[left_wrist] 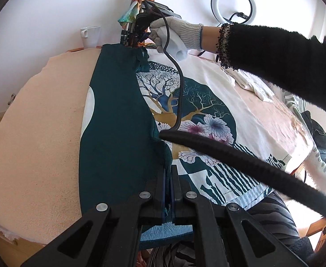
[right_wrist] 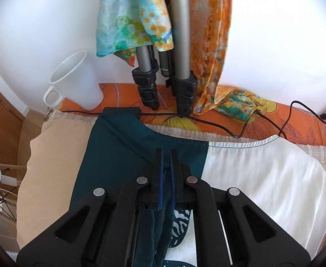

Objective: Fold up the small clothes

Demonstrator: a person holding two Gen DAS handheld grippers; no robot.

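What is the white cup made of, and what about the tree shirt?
The cup looks like glazed ceramic: smooth, plain white, with a thick handle, though hard plastic is possible. The shirt looks like soft woven or knit cloth, probably cotton: matte, it wrinkles and folds, and stitching shows along its edge.

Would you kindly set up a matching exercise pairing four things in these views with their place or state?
Things:
1. white mug
2. left tool
3. ring light
4. orange scarf

Places or states:
A. draped over the tripod legs
B. standing by the wall, left of the tripod
C. shut on the teal fabric of the shirt
D. round, in front of the wall beyond the gloved hand

Pairs: 1-B, 2-C, 3-D, 4-A
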